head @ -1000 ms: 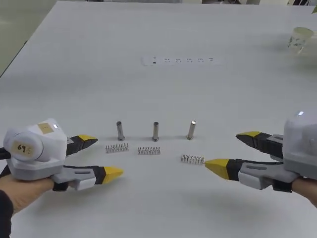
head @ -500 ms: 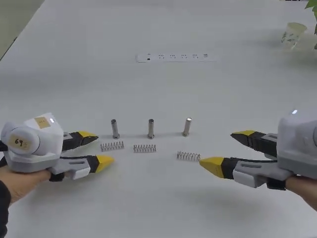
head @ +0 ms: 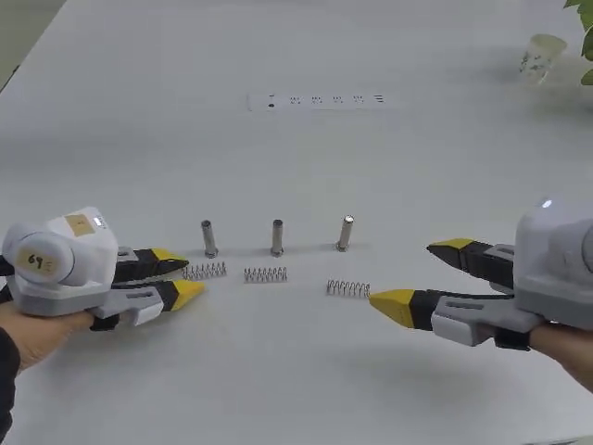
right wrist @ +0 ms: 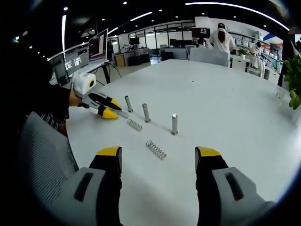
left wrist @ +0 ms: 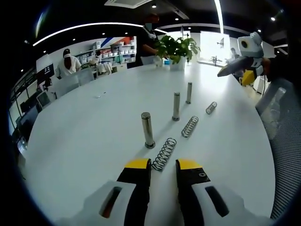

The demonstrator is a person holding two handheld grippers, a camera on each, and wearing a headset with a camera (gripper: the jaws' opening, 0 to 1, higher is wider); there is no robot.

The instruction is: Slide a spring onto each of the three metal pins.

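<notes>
Three upright metal pins (head: 208,239) (head: 277,237) (head: 345,233) stand in a row on the white table. A loose spring lies in front of each: left spring (head: 204,271), middle spring (head: 265,274), right spring (head: 348,288). My left gripper (head: 181,273) sits low at the left spring's outer end, open by a narrow gap. In the left gripper view that spring (left wrist: 164,153) lies just ahead of the gripper (left wrist: 163,165), beside the nearest pin (left wrist: 147,129). My right gripper (head: 417,273) is wide open, just right of the right spring (right wrist: 155,149).
A white power strip (head: 320,99) lies farther back on the table. A paper cup (head: 537,54) and plant leaves (head: 584,37) are at the far right corner. A mesh chair back (left wrist: 282,122) stands at the table's near side. People stand in the background.
My left gripper's jaws have narrowed and it has moved in toward the left spring's end. The right gripper has stayed about where it was, still wide open. The head camera has shifted.
</notes>
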